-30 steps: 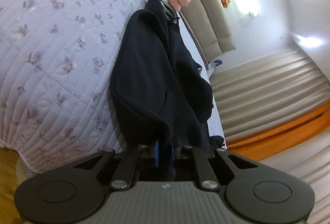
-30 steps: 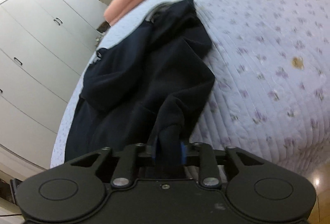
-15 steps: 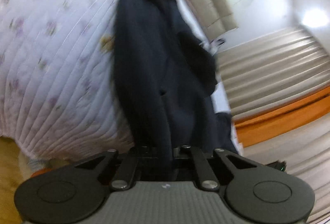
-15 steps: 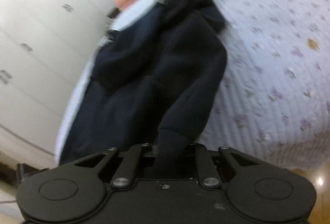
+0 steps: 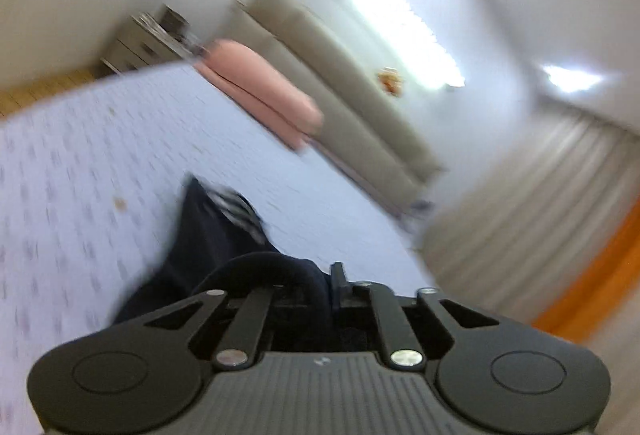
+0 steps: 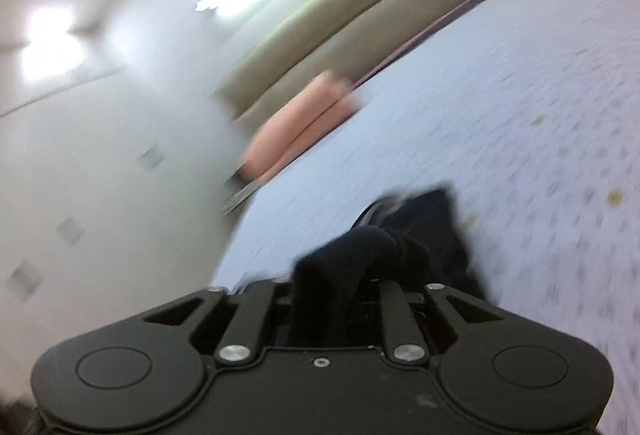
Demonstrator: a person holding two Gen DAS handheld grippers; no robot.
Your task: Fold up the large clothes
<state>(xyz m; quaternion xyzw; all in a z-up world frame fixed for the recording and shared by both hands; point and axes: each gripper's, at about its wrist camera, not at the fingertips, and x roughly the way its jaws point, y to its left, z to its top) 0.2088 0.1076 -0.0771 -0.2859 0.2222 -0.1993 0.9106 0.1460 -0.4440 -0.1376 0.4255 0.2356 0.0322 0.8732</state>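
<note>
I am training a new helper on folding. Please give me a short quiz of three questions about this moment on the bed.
1. True or false: both the left gripper and the right gripper grip the dark garment.
2. What colour is the pillow near the headboard?
A) green B) pink C) black
3. Fill in: the garment lies on the floral ____.

Key: 1 true; 2 B; 3 bedspread.
</note>
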